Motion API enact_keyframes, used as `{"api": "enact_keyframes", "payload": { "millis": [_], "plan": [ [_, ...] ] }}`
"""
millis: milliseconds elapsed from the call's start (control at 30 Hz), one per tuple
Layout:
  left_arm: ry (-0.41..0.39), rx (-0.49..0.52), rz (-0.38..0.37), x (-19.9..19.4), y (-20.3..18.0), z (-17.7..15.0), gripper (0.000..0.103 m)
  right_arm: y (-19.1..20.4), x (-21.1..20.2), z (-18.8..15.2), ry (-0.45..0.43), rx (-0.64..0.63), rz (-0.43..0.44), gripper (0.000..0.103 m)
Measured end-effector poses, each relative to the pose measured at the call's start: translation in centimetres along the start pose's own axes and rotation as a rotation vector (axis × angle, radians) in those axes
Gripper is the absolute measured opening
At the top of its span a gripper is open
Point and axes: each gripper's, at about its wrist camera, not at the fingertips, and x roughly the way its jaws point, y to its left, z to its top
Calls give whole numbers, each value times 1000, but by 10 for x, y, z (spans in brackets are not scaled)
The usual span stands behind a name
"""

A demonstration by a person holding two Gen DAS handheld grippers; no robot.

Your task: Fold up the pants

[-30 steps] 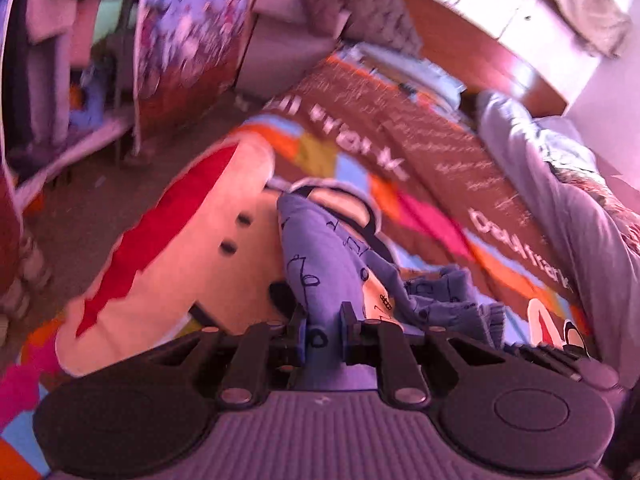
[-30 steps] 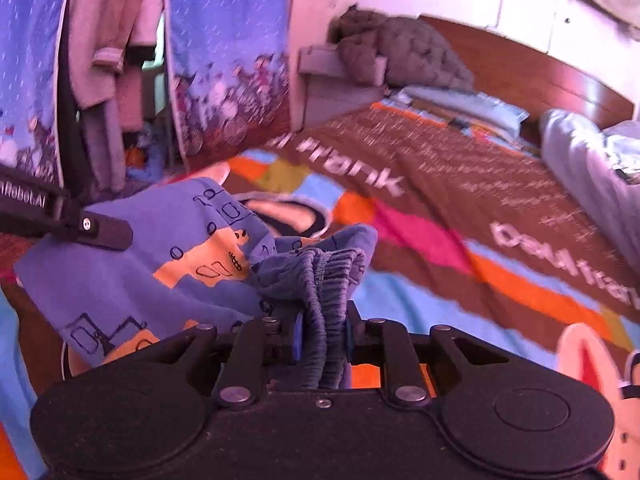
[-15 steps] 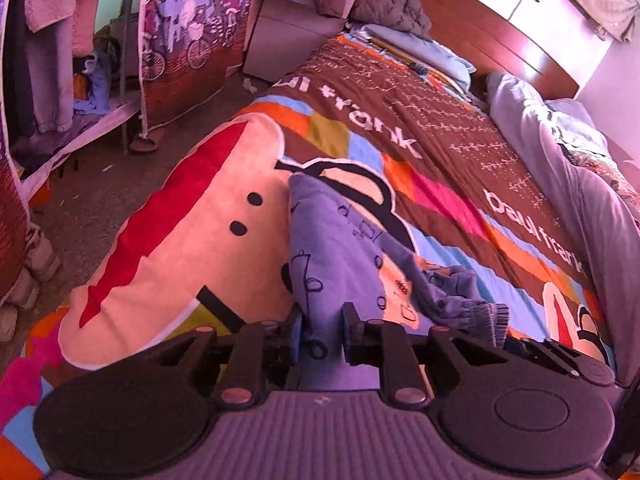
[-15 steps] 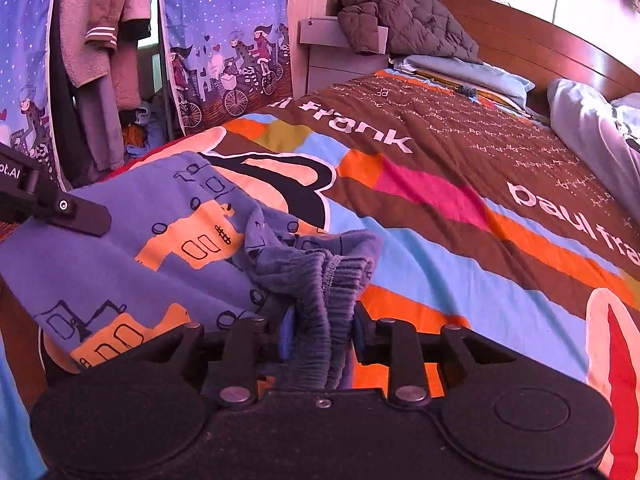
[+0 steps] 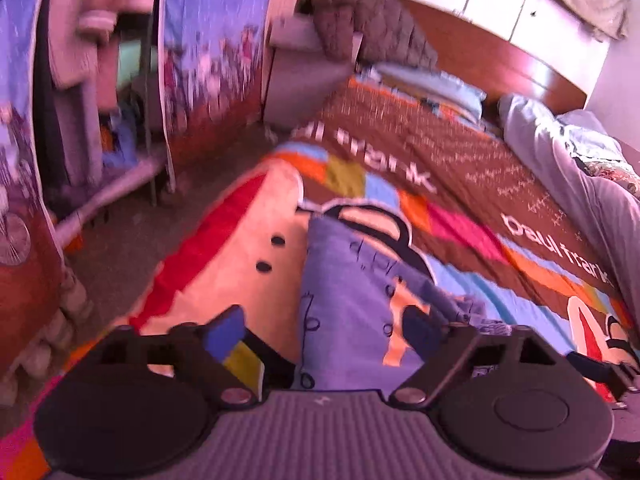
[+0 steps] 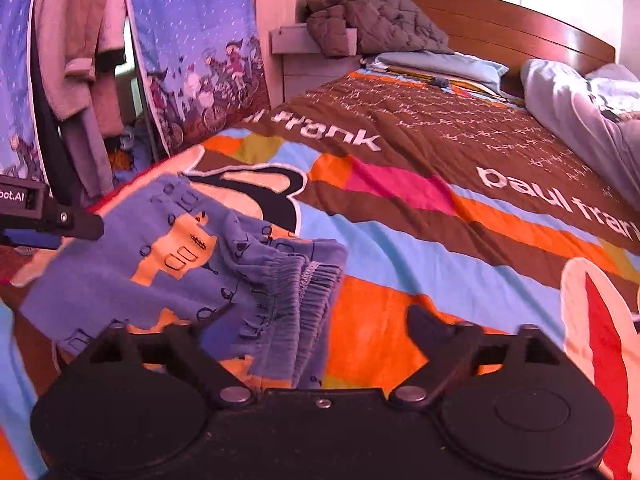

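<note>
Fingers (image 5: 224,326) spread; pants (image 6: 132,264) edge hidden

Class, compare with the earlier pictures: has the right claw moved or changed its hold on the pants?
Yes. The right claw has opened and let go; the pants waistband now lies on the bedspread instead of between its fingers.

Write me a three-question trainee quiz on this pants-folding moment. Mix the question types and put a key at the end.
1. True or false: the left gripper is clamped on the pants.
2. Multiple choice: the gathered waistband lies A) between the open fingers of the right gripper, nearer its left finger; B) on the pillow; C) on the floor.
3. Fill in: the pants lie on a striped ____ printed with "paul frank".

Key: 1 false; 2 A; 3 blanket.
</note>
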Motion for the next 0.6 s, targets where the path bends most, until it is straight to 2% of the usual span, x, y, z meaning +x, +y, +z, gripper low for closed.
{"api": "enact_keyframes", "payload": {
  "millis": [100, 233, 400, 500, 600],
  "plan": [
    [-46, 30, 7, -21, -10, -14, 102, -7, -22, -4, -28, 62, 13, 102],
    [-84, 43, 2, -52, -17, -44, 102, -14, -61, -17, -71, 115, 10, 102],
    [-63, -4, -20, -86, -11, -94, 102, -18, -110, -51, -126, 162, 9, 102],
    [-146, 76, 6, -110, -19, -108, 102, -15, -137, -75, -163, 162, -11, 102],
    [-195, 64, -38, -129, -20, -117, 102, -10, -164, -94, -212, 161, -25, 102]
  ]
}}
